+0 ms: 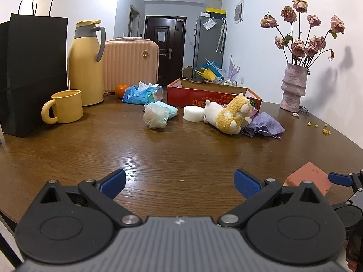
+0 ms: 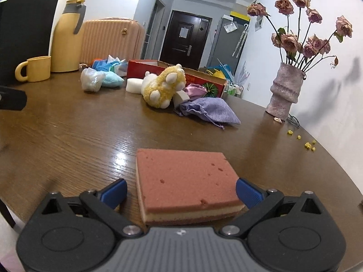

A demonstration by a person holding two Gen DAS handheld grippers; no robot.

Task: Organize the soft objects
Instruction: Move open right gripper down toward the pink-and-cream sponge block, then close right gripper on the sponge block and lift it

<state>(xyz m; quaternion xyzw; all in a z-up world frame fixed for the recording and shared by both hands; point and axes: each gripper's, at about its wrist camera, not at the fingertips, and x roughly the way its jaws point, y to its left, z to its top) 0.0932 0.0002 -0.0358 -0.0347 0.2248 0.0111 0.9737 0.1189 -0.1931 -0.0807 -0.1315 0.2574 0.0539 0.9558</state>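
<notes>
Right gripper [image 2: 181,192] stands released, jaws straddling the sponge [image 2: 183,176] for pickup; left gripper [image 1: 180,183] released, holding nothing.

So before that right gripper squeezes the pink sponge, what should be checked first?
1. Right gripper open: ok.
2. Pink sponge between its fingers: ok, though off-centre; the right fingertip looks to touch it, the left stands apart.
3. Sponge lying flat on the table: ok.
4. Left gripper open, holding nothing: ok.
5. Red box open on top: ok.
6. Room inside the box: cannot tell.
</notes>
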